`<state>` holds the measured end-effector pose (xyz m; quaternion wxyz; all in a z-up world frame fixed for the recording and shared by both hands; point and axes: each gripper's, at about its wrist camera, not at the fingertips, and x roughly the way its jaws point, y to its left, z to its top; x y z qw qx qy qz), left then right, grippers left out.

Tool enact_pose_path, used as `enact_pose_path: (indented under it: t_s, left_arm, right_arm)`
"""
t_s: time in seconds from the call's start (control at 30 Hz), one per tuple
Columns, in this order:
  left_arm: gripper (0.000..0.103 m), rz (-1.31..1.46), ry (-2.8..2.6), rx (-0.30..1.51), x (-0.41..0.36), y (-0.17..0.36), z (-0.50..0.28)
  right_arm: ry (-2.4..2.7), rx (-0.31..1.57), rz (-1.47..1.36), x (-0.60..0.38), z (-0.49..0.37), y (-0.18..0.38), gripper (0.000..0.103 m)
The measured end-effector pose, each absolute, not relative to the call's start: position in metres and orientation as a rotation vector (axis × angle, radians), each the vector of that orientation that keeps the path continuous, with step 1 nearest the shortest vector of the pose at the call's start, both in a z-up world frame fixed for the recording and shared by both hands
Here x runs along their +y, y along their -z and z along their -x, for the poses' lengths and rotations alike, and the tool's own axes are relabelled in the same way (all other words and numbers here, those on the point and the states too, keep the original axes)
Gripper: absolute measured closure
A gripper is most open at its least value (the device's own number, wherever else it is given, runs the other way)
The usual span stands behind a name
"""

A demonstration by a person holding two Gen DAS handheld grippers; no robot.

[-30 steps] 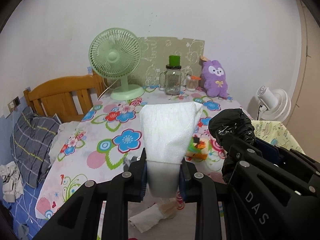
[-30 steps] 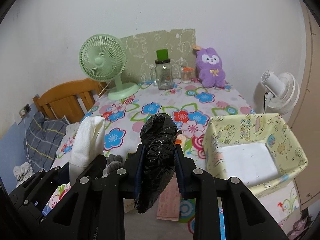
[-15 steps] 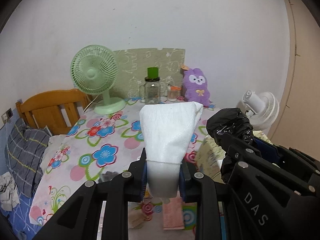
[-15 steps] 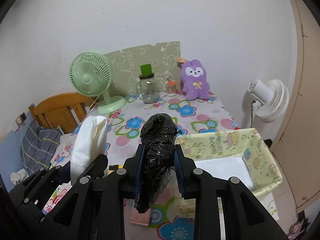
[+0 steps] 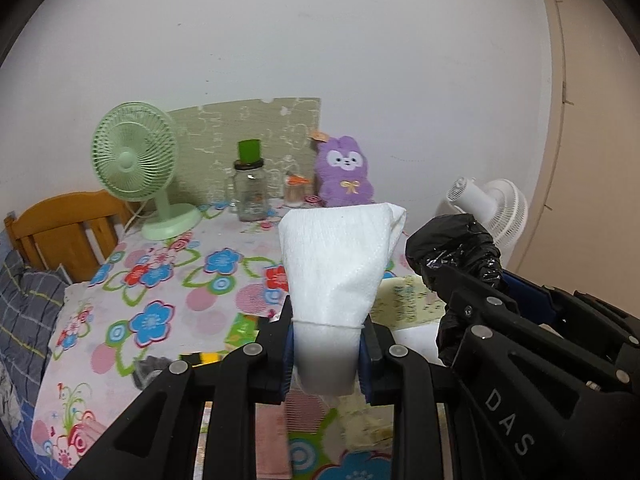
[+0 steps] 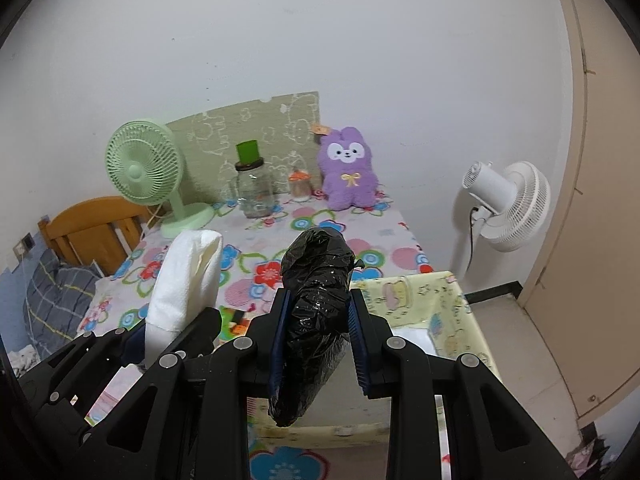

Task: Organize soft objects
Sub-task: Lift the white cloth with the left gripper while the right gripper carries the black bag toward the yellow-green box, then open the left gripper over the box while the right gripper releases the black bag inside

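My left gripper [image 5: 325, 354] is shut on a folded white towel [image 5: 338, 268] that stands up between its pads. Beside it, my right gripper [image 6: 316, 346] is shut on a crumpled black plastic bag [image 6: 316, 304], which hangs a little below the fingers. Both are held above the flowered table, side by side; the white towel [image 6: 184, 280] also shows at the left of the right wrist view, the black bag [image 5: 456, 248] at the right of the left wrist view. A pale yellow fabric bin [image 6: 448, 300] with a white bottom sits just below and right of the black bag.
At the back of the flowered tablecloth [image 5: 168, 280] stand a green desk fan [image 5: 136, 160], a glass jar with a green lid [image 5: 250, 188], a small jar and a purple plush rabbit [image 6: 350, 172]. A pink cloth [image 5: 272, 440] lies near the front edge. A white floor fan [image 6: 508, 204] stands right, a wooden bed left.
Both grippers have moved together to the right and slightly up, each still holding its item. The yellow bin has come under the black bag; the fan and jar have slid left in view.
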<state>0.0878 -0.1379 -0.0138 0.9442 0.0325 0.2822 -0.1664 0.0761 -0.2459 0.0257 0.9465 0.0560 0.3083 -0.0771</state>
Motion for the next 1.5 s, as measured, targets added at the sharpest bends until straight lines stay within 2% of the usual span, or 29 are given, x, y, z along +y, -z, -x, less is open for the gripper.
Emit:
enact_pose_path:
  t_s: [0.67, 0.97, 1.1, 1.33, 1.43, 1.5]
  left_arm:
    - [0.077, -0.111, 0.412, 0.695, -0.209, 0.052, -0.111]
    - [0.071, -0.121, 0.392, 0.786, -0.217, 0.071, -0.126]
    - [0.064, -0.129, 0.376, 0.817, -0.219, 0.077, -0.130]
    - [0.040, -0.135, 0.395, 0.838, -0.224, 0.079, -0.131]
    - [0.032, -0.142, 0.402, 0.836, -0.227, 0.079, -0.131]
    - [0.026, -0.140, 0.404, 0.833, -0.227, 0.078, -0.130]
  right_arm:
    - [0.191, 0.704, -0.178, -0.316, -0.094, 0.016, 0.071]
    - [0.173, 0.756, -0.196, -0.324, -0.112, 0.038, 0.071]
    - [0.166, 0.773, -0.205, -0.326, -0.117, 0.044, 0.071]
    - [0.157, 0.794, -0.221, -0.332, -0.119, 0.049, 0.067]
    - [0.166, 0.795, -0.218, -0.334, -0.117, 0.048, 0.059]
    - [0.171, 0.785, -0.211, -0.334, -0.115, 0.045, 0.046]
